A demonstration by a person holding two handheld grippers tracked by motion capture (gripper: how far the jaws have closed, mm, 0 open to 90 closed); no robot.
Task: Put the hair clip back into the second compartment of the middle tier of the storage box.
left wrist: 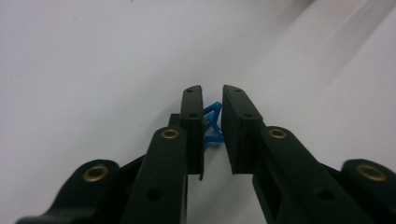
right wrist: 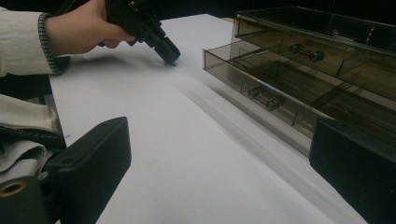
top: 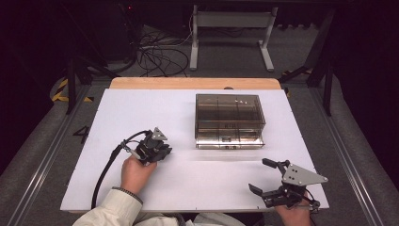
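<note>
A small blue wire clip [left wrist: 212, 123] lies on the white table sheet [top: 197, 183], left of the middle. My left gripper [top: 167, 153] points down at it, and in the left gripper view its jaws [left wrist: 212, 93] stand close together with the clip touching both pads. The right gripper view shows this gripper [right wrist: 170, 58] tip-down on the sheet, with a speck of the blue clip [right wrist: 169, 64] under it. My right gripper [top: 260, 175] rests near the front right edge, jaws wide open and nothing between them [right wrist: 222, 140].
A smoky transparent drawer box [top: 229, 120] stands at the middle right of the sheet, its bottom drawer [right wrist: 261, 88] pulled out a little toward me. A cable [top: 106, 169] trails from the left gripper toward the front edge. A sleeve [right wrist: 23, 42] comes in at the left.
</note>
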